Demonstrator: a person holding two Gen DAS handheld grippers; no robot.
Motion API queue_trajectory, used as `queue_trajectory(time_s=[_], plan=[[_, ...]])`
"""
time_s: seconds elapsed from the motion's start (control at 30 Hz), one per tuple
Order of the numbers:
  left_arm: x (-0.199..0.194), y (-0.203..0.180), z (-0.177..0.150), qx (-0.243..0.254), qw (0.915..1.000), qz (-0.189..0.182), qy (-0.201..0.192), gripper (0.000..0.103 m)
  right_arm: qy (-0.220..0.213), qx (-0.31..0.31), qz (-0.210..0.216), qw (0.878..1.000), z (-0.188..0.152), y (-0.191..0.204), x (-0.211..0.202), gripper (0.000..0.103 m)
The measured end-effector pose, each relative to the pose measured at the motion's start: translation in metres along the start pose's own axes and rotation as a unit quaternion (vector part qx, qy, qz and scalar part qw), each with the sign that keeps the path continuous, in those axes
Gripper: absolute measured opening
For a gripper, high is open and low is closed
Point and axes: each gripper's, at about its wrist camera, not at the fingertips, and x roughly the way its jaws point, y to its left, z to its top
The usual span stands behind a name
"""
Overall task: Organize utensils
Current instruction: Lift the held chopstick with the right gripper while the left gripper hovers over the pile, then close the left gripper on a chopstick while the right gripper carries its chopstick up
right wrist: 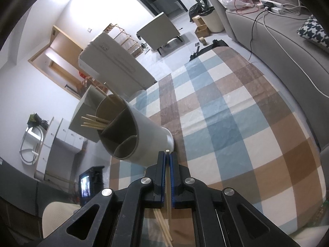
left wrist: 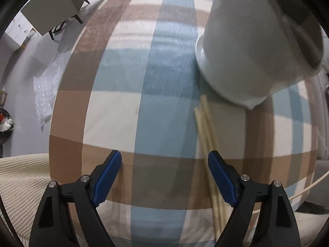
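A white utensil holder [right wrist: 144, 131] with inner dividers stands on the checked tablecloth [right wrist: 236, 123], and several pale chopsticks [right wrist: 92, 122] stick out of one compartment. My right gripper [right wrist: 167, 154] is shut on a single chopstick [right wrist: 167, 177] whose tip pokes out just past the pads, close to the holder's base. More loose chopsticks [right wrist: 162, 224] show beneath it. In the left wrist view the holder [left wrist: 253, 47] fills the upper right. Loose chopsticks [left wrist: 205, 127] lie on the cloth and run under the right finger [left wrist: 222, 179]. My left gripper [left wrist: 164, 156] hangs open above the cloth with nothing between its pads.
A grey sofa [right wrist: 277, 41] with cables and a patterned cushion borders the table's far side. A white appliance [right wrist: 115, 65] stands behind the holder. Bubble wrap [left wrist: 44, 94] lies on the floor past the table's left edge, and a chair [left wrist: 55, 6] stands beyond.
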Motion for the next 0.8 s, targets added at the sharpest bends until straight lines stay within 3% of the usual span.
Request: queue_trajectory(time_s=[0.17, 0.43, 0.53, 0.6, 0.8], plan=[[0.011, -0.008, -0.003, 0.015, 0.9996, 0.008, 0.021, 0.084, -0.002, 0.002, 0.002, 1.000, 0.001, -0.002, -0.001, 0.003], [0.012, -0.005, -0.002, 0.008, 0.9996, 0.015, 0.021, 0.085, -0.003, 0.004, 0.000, 1.000, 0.003, -0.002, 0.000, 0.003], [0.011, -0.007, -0.005, 0.008, 0.9989, 0.036, 0.029, 0.084, -0.003, 0.005, 0.000, 1.000, 0.004, -0.002, 0.001, 0.003], [0.012, -0.002, -0.005, -0.003, 0.9992, 0.027, 0.030, 0.083, -0.003, 0.005, 0.001, 1.000, 0.004, -0.002, 0.001, 0.003], [0.012, -0.005, -0.001, 0.013, 0.9990, 0.039, 0.017, 0.083, -0.003, 0.002, 0.003, 1.000, 0.006, 0.000, 0.004, 0.003]])
